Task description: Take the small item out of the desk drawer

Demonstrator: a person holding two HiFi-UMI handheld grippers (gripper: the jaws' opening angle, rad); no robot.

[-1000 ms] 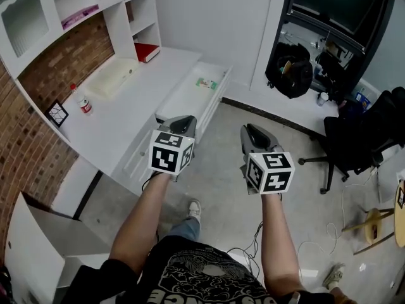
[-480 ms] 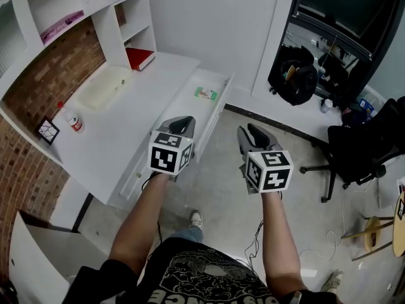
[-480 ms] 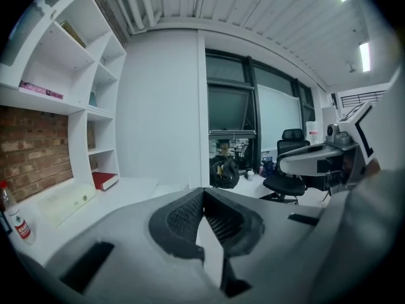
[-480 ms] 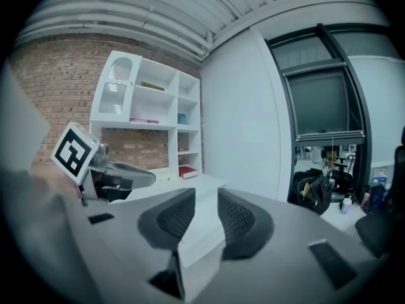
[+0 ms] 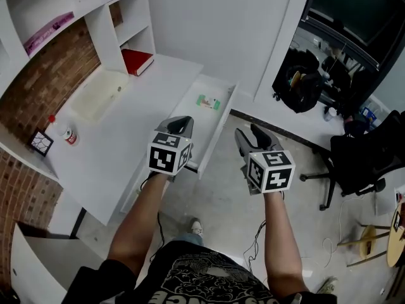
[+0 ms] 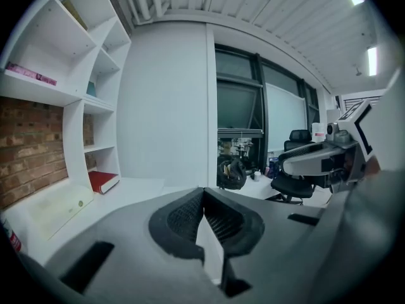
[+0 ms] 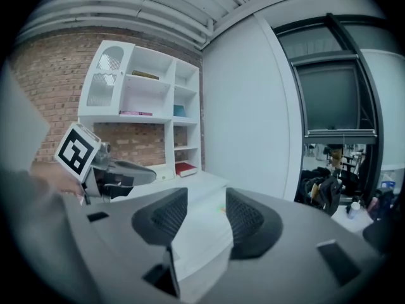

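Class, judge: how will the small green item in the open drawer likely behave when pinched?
The small item lies flat in the drawer, so it is probably light and unlikely to roll. It looks thin, so it may slide on the smooth white bottom.

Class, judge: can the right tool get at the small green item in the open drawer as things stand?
Probably yes: the drawer stands open, the small green item lies uncovered, and nothing blocks the right tool, whose empty jaws are opening.
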